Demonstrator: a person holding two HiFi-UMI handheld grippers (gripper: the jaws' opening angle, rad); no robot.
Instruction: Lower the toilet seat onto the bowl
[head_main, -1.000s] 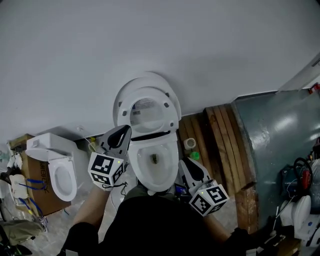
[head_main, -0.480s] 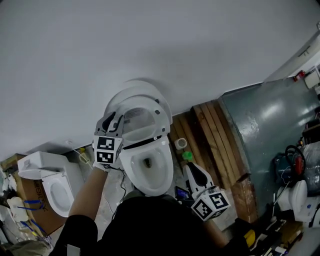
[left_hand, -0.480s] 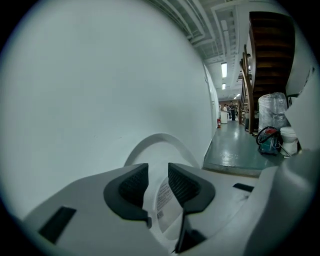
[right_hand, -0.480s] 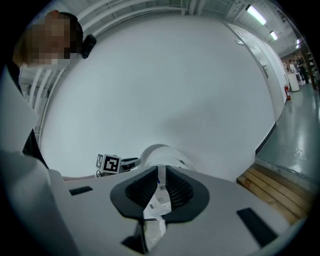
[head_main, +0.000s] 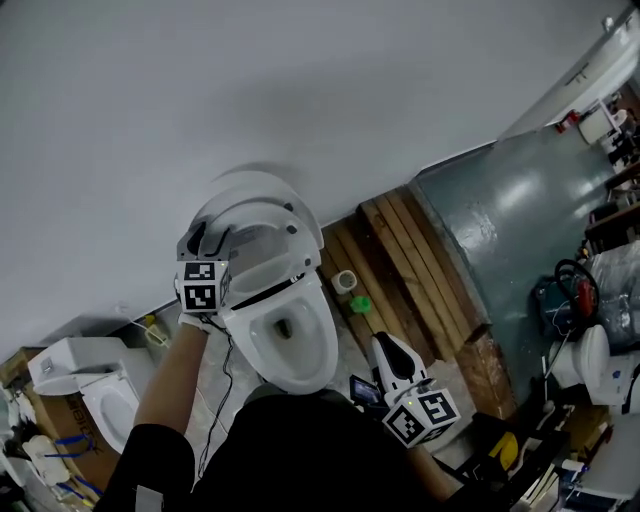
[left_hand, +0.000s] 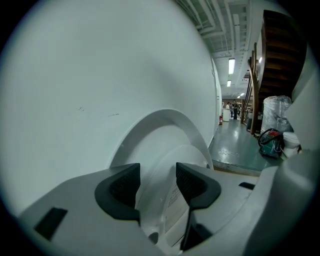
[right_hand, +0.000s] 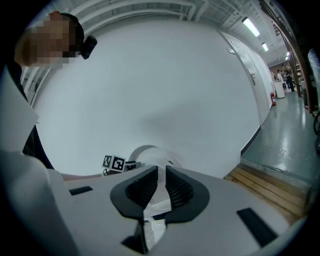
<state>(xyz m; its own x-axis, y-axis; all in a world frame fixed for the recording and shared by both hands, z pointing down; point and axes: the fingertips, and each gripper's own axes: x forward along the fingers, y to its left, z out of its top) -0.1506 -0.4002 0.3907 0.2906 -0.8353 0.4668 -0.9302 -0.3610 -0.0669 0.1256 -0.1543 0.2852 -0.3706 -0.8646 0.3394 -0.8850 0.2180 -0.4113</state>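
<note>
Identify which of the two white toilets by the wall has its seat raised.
The middle toilet, straight before the person: its seat stands up against the lid, while the lower-left toilet has its ring lying flat.

**Change over the last second.** The left gripper (head_main: 207, 240) had risen from beside the left rim of the white ceramic toilet bowl (head_main: 320, 362) to the left edge of the raised white oval plastic toilet seat (head_main: 300, 245). Its jaws, closed a second before, were opening, with the seat's rim between them. The head view had swung. The toilet lay lower and further left in it, and more of the glossy grey-green floor (head_main: 500, 220) showed at right.
</note>
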